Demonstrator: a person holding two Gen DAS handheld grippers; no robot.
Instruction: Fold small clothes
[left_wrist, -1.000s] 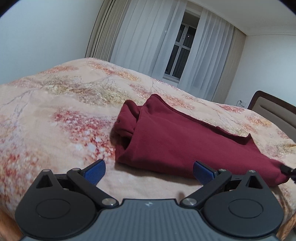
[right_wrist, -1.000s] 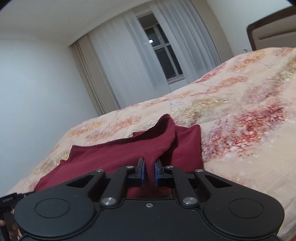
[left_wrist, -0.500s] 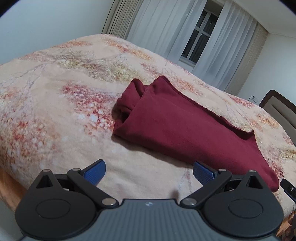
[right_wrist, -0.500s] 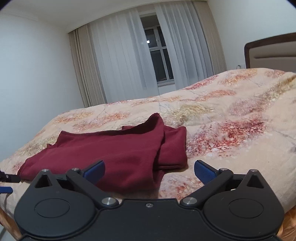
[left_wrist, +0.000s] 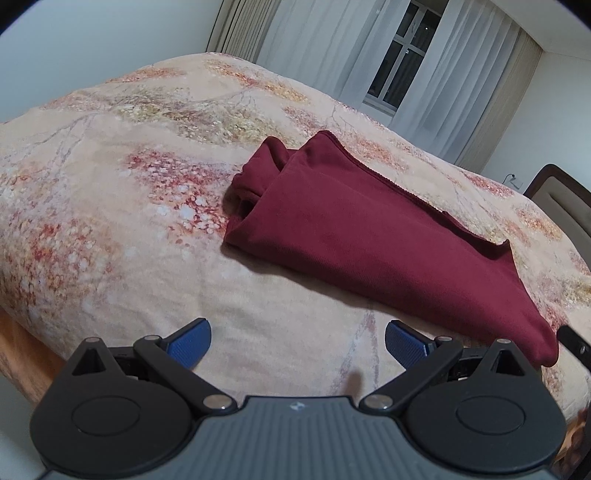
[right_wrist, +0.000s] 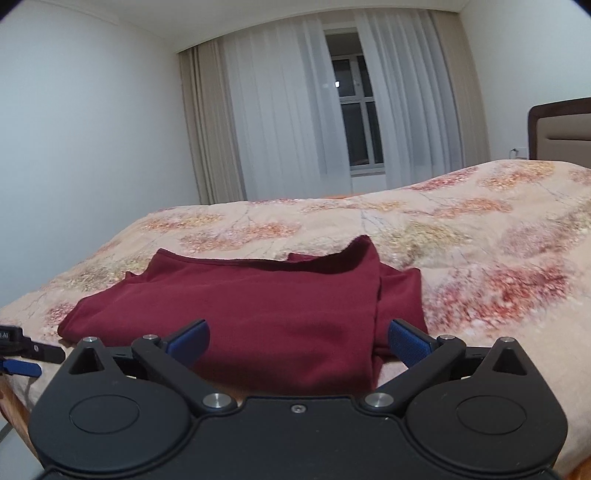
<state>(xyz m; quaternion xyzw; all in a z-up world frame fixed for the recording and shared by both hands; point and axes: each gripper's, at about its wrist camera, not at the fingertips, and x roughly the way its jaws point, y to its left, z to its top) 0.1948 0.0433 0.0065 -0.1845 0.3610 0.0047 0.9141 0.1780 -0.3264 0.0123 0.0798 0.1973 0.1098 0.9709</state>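
Note:
A dark red garment (left_wrist: 369, 236) lies folded into a long band on the floral bedspread (left_wrist: 110, 221). My left gripper (left_wrist: 297, 341) stands open over bare bedspread near the bed's front edge, and the garment lies ahead and to its right, apart from the blue pads. In the right wrist view the same garment (right_wrist: 258, 306) fills the foreground. My right gripper (right_wrist: 297, 341) is open wide just in front of the garment's near edge, with nothing pressed between its pads. The left gripper's finger (right_wrist: 22, 350) shows at that view's left edge.
The bed's wooden edge (left_wrist: 22, 369) runs just below the left gripper. A padded headboard (right_wrist: 561, 129) stands at the right. White curtains (right_wrist: 288, 110) and a dark window (right_wrist: 356, 110) fill the far wall beyond the bedspread (right_wrist: 480, 229).
The right gripper was shut at the garment's fold, then opened wide, let the cloth go and drew back a little while rolling level. The left gripper tilted further down.

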